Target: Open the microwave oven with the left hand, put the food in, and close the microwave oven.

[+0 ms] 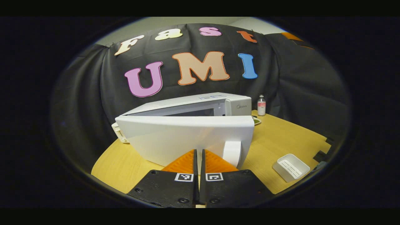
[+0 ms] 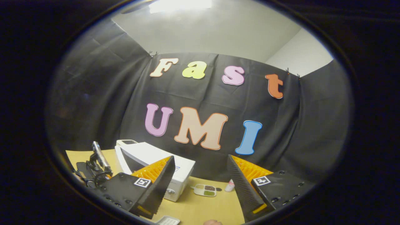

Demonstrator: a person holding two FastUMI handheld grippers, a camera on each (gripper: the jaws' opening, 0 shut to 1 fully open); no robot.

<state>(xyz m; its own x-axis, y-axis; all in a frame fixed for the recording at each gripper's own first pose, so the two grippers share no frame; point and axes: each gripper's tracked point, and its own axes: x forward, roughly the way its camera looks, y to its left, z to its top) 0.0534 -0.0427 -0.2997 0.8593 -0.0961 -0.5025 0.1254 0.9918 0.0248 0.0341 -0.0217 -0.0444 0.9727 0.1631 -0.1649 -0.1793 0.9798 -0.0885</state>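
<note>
- My left gripper (image 1: 198,153) has its jaws pressed together, empty, just before the half-open microwave door (image 1: 187,137).
- My right gripper (image 2: 200,178) is spread wide; the food tray (image 2: 204,190) sits on the desk (image 2: 203,209).
- Risk: nudging the door could swing it shut.

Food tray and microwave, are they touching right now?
Apart. The right gripper view shows the food tray lying on the table beside the microwave, with a strip of bare tabletop between them.

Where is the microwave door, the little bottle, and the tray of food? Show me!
microwave door (image 1: 175,137), left gripper view, on its bare white front panel.
little bottle (image 1: 261,106), left gripper view, on its body.
tray of food (image 2: 204,190), right gripper view, on the middle of the tray.
</note>
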